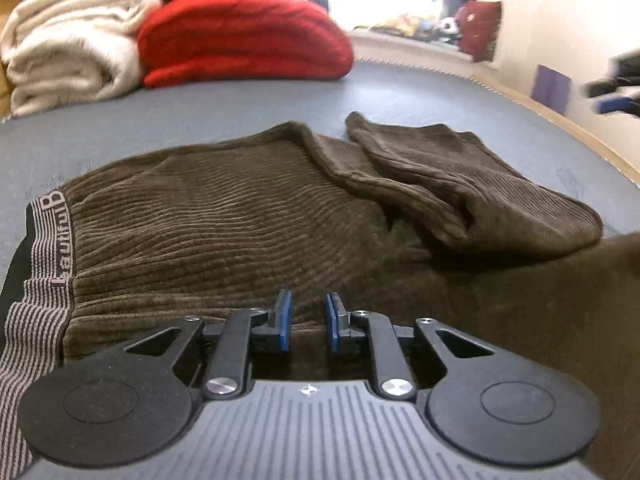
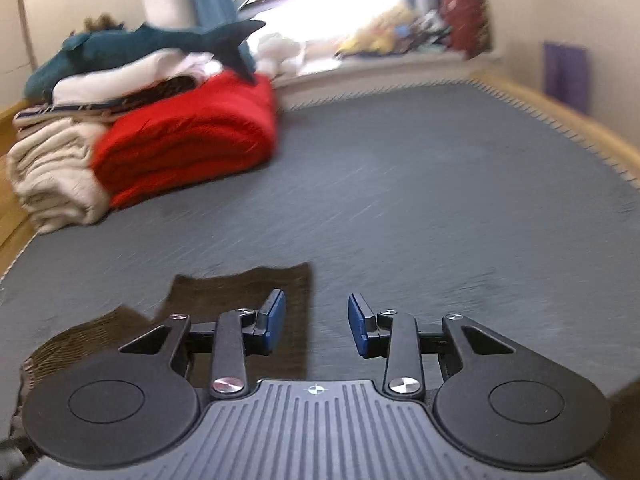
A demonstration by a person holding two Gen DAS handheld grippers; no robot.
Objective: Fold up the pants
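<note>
Brown corduroy pants (image 1: 224,216) lie on the grey-blue mattress (image 1: 208,108). Their grey striped waistband (image 1: 44,280) with lettering is at the left, and the legs (image 1: 448,184) are folded back over the body at the right. My left gripper (image 1: 308,318) hovers low over the near part of the pants. Its blue pads stand a narrow gap apart, with cloth showing under the gap but not pinched. In the right wrist view my right gripper (image 2: 316,318) is open and empty over bare mattress (image 2: 440,200). A corner of the pants (image 2: 256,284) lies under its left finger.
A folded red blanket (image 1: 240,36) and a cream blanket (image 1: 68,40) are stacked at the far left, with a blue shark plush (image 2: 160,40) on top. The wooden bed edge (image 1: 560,124) runs along the right. A blurred black-and-blue tool shape (image 1: 612,92) shows at the far right.
</note>
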